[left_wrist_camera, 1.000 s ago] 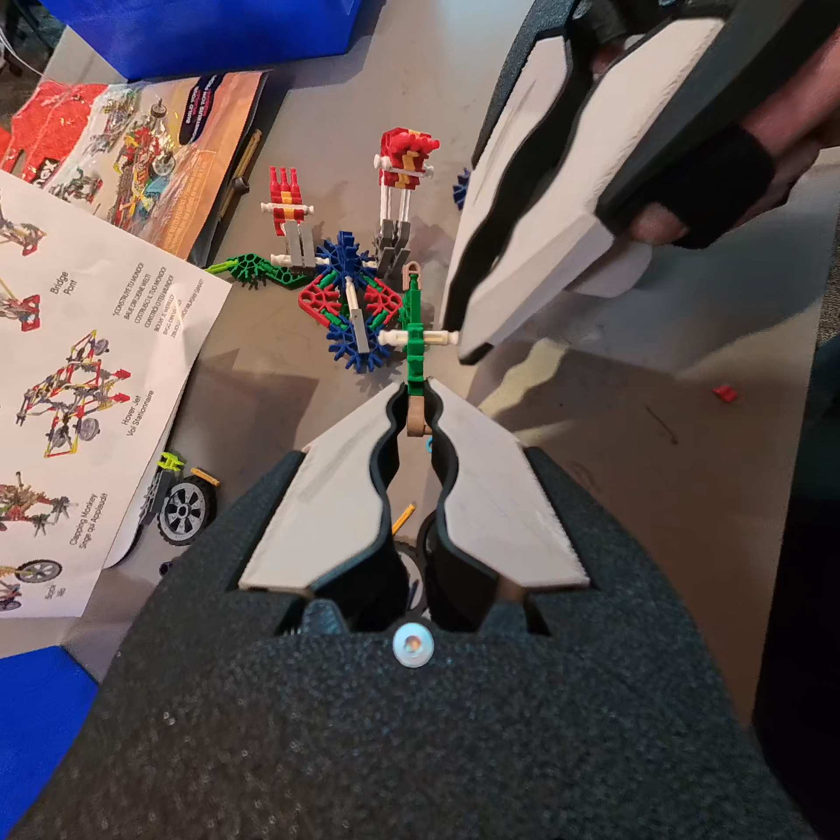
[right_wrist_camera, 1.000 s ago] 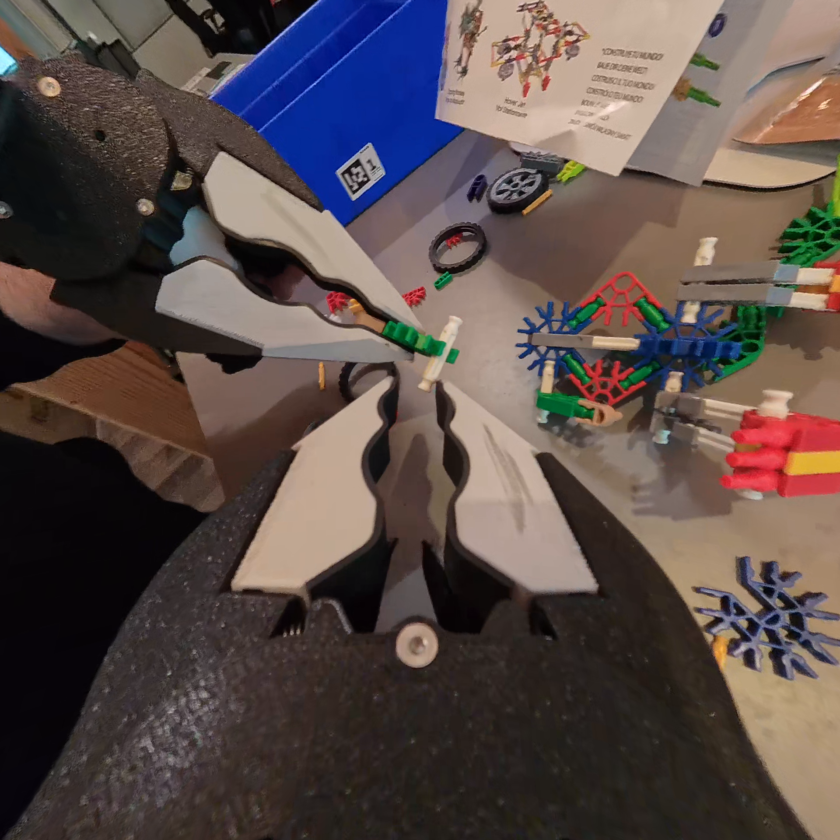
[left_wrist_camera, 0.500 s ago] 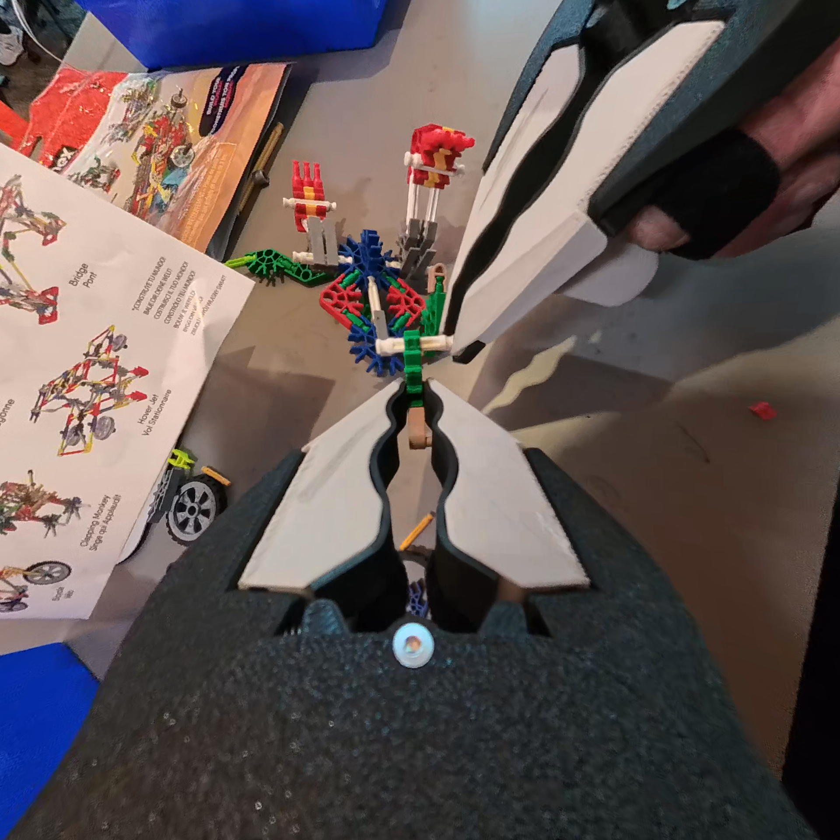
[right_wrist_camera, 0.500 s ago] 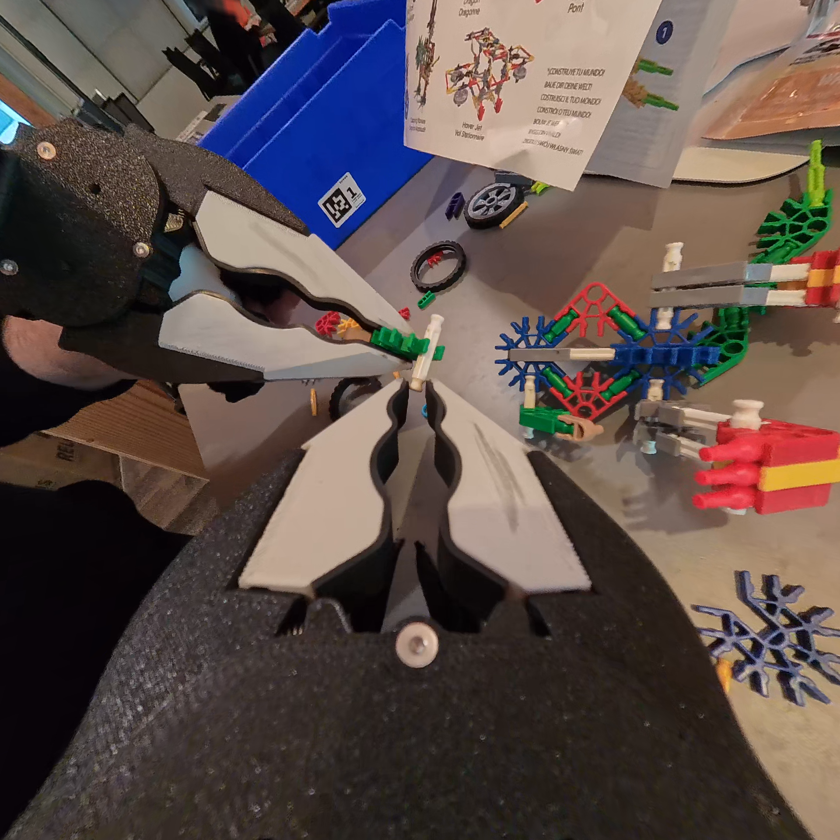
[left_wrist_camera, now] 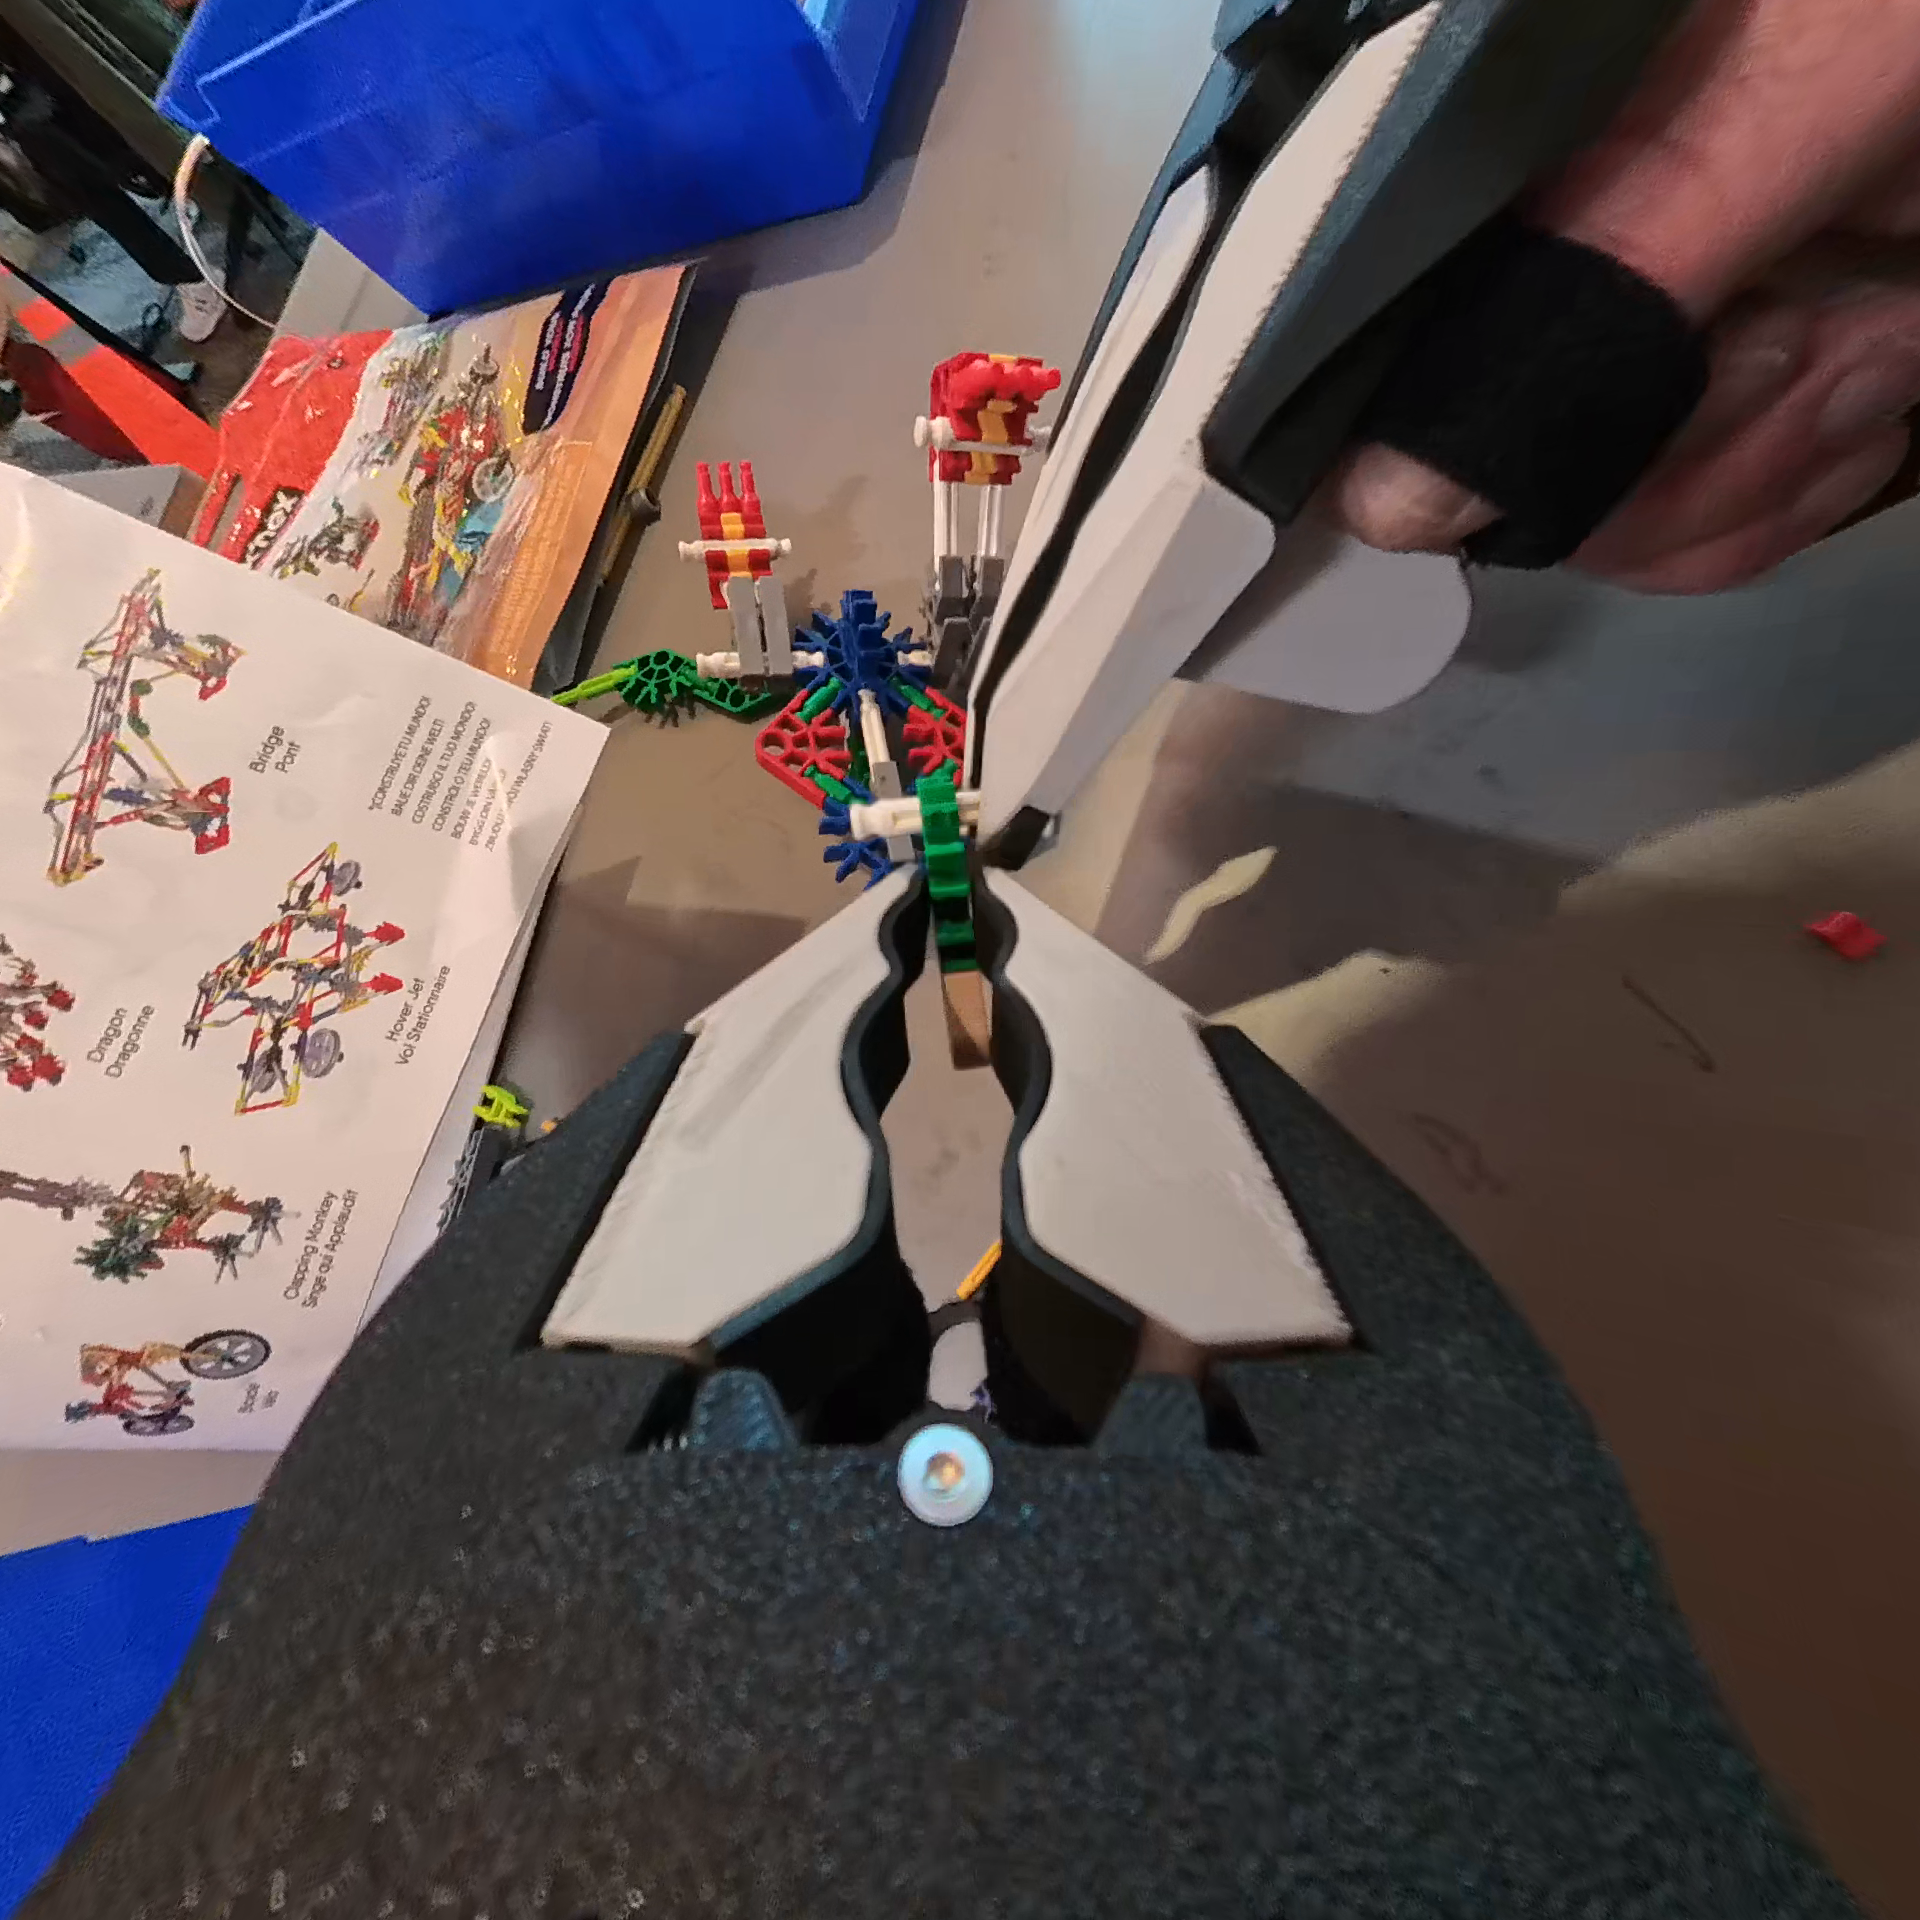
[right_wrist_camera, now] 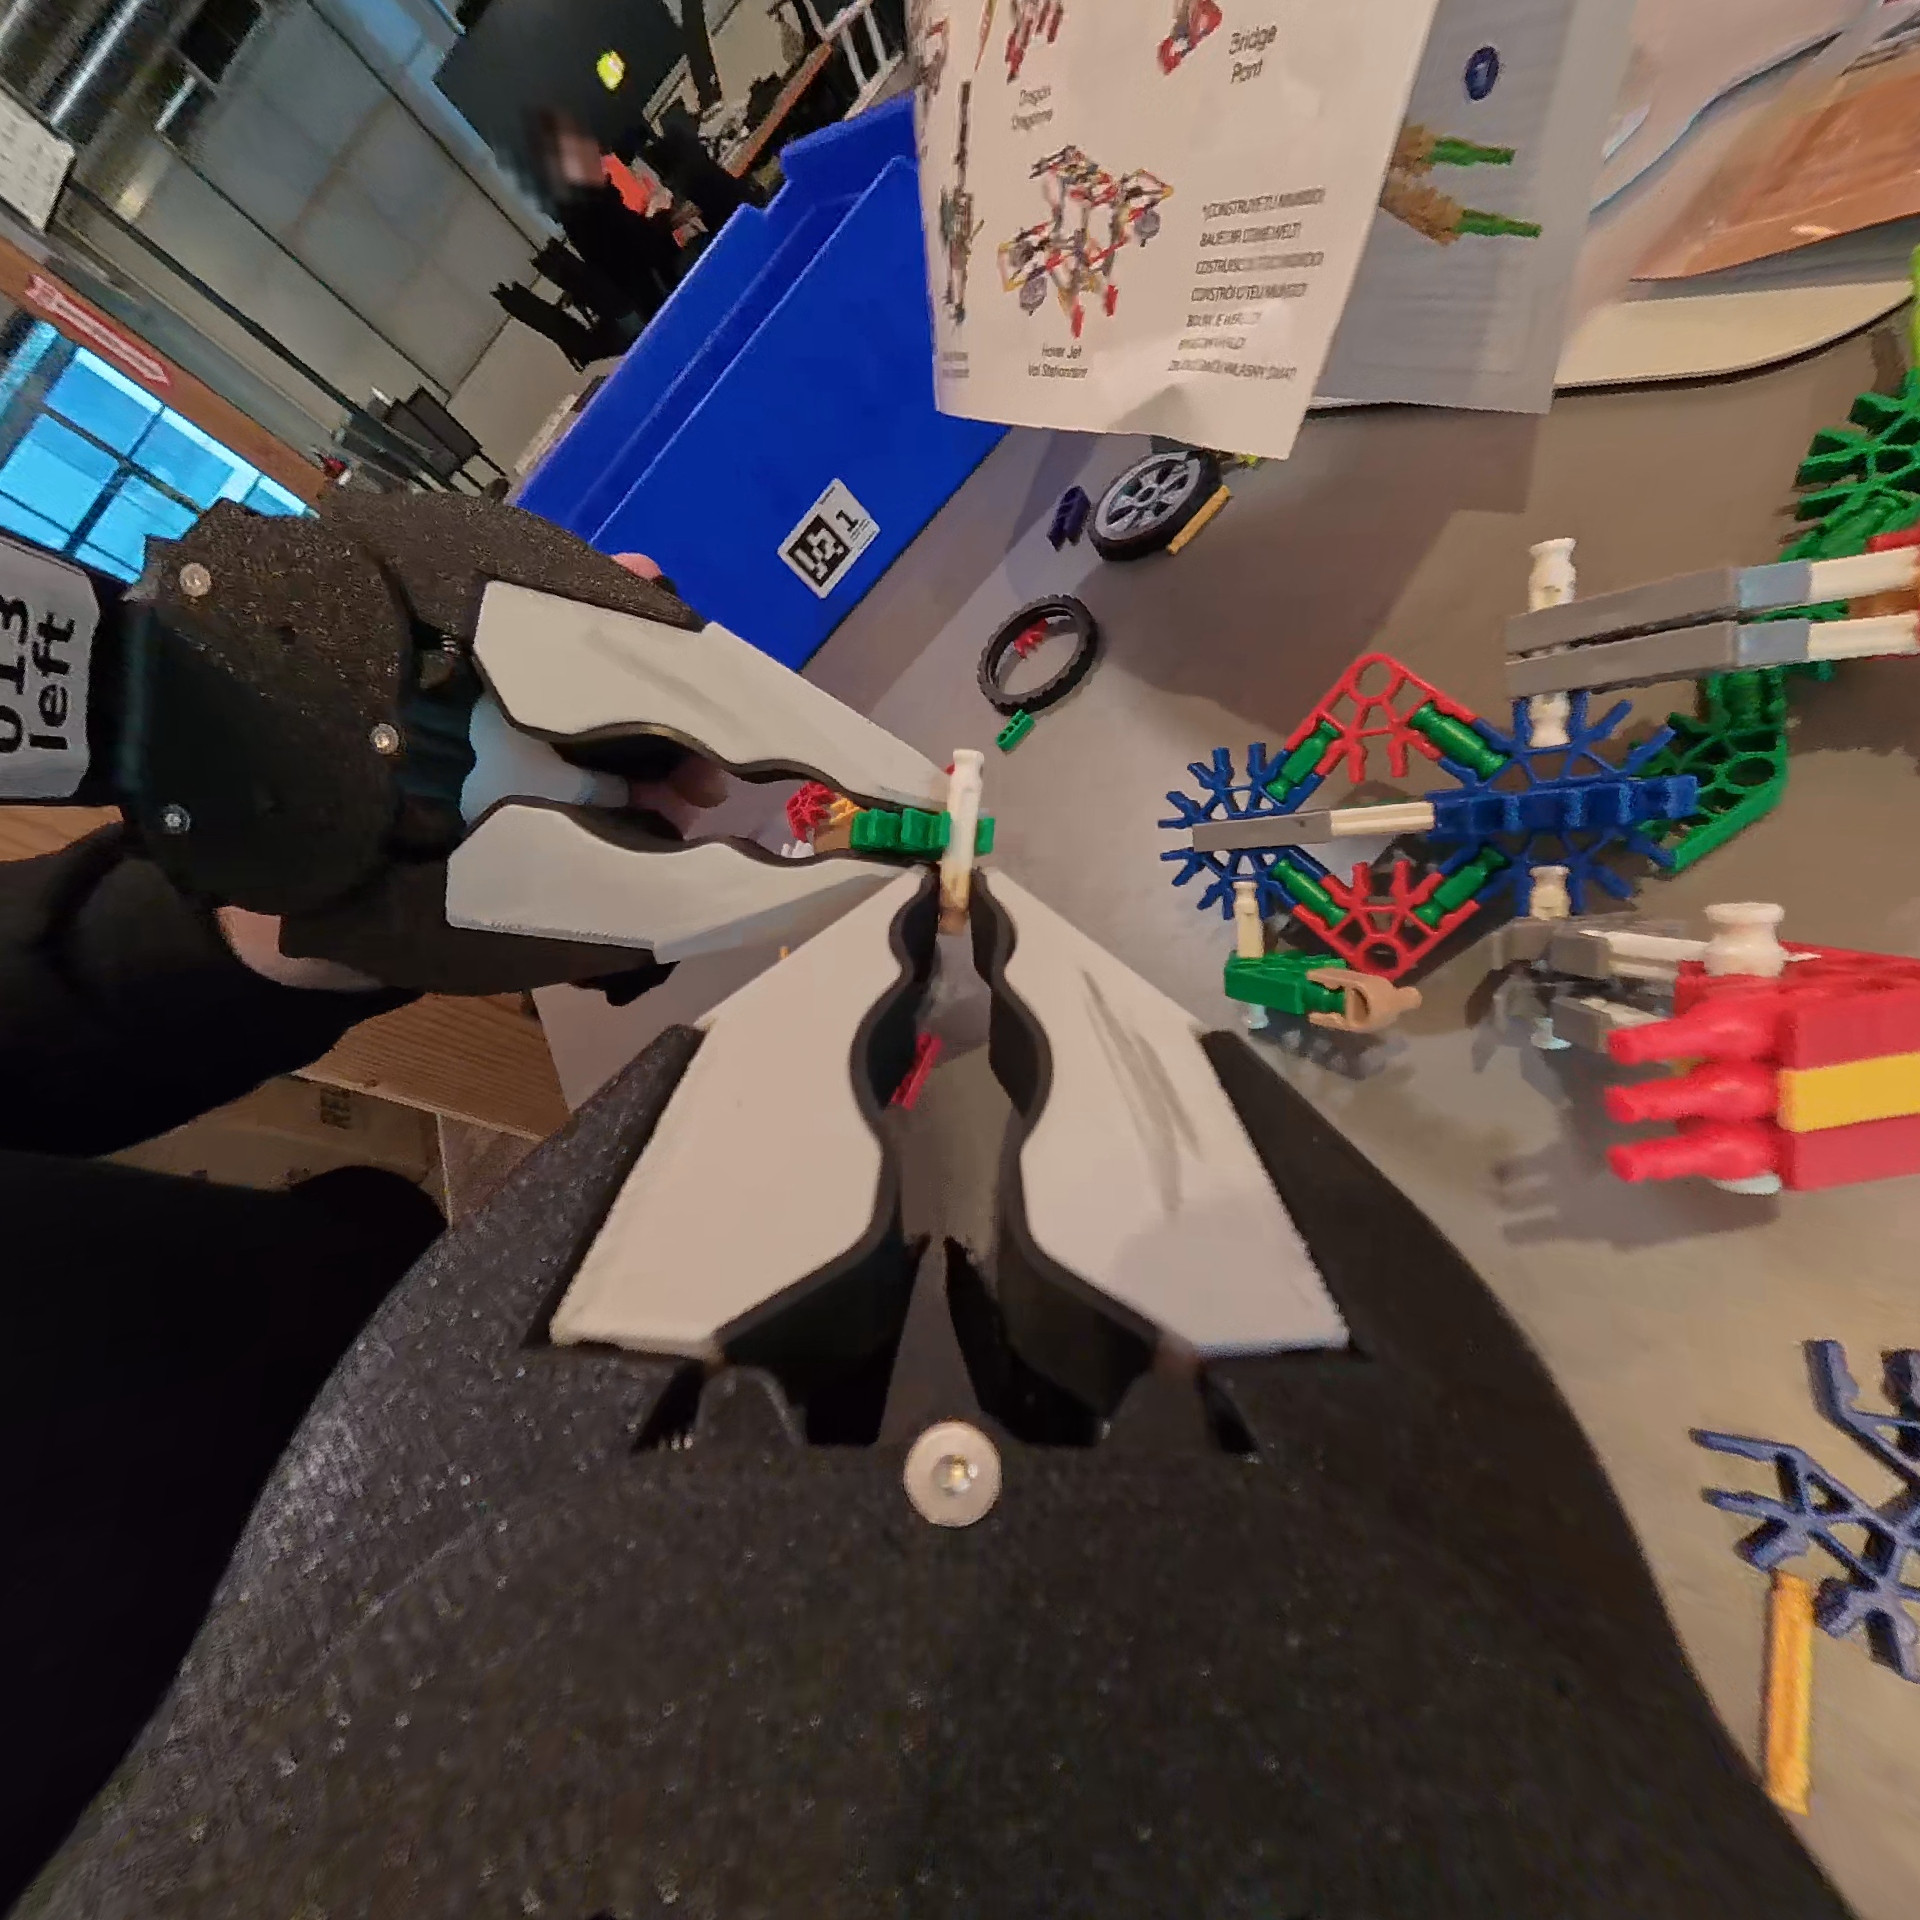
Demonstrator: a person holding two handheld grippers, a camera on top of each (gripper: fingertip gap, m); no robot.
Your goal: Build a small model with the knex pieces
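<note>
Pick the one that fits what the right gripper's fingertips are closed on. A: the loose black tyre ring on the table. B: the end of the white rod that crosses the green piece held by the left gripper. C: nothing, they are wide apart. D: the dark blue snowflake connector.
B: the right gripper pinches the white rod crossing the green piece held in the left gripper.

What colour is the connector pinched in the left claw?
Green connector, crossed by a white rod; clearest in the left wrist view.
</note>
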